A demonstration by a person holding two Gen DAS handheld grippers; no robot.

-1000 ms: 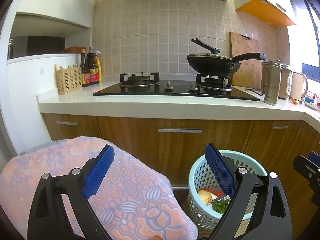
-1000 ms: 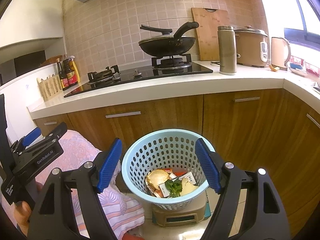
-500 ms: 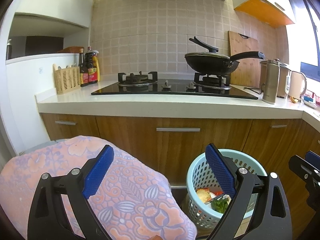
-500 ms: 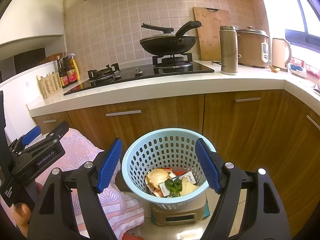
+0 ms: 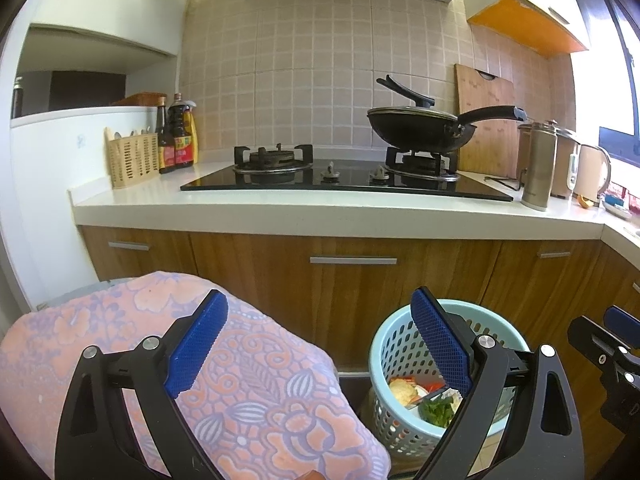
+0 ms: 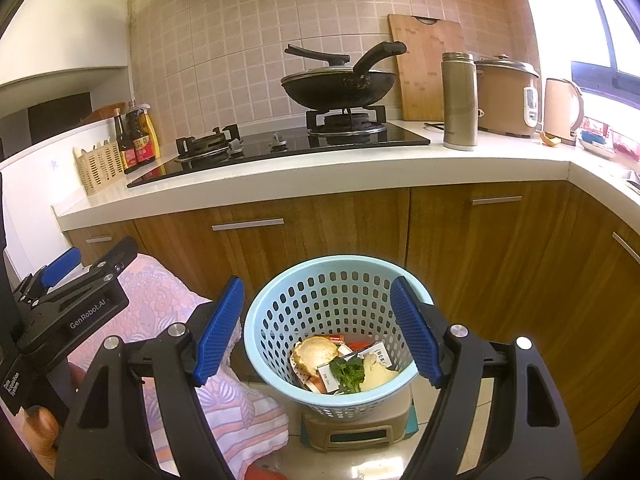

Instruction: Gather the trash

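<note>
A light blue perforated basket (image 6: 280,312) stands on a small stool on the floor by the wooden cabinets. It holds trash (image 6: 344,366): bread, small boxes, green leaves. It also shows in the left wrist view (image 5: 394,350). My right gripper (image 6: 318,330) is open and empty, its blue pads on either side of the basket's mouth, above it. My left gripper (image 5: 320,344) is open and empty, over a pink floral cloth (image 5: 248,392). The left gripper's body shows in the right wrist view (image 6: 68,304).
A white countertop (image 5: 320,212) runs above the cabinets with a gas hob and a black wok (image 5: 420,128). A steel flask (image 6: 459,100), rice cooker, kettle, cutting board, sauce bottles (image 5: 176,136) and a utensil basket stand on it. An orange scrap (image 6: 550,139) lies near the kettle.
Both views have shifted slightly; the counter sits a little lower in frame. Both grippers stay open and empty.
</note>
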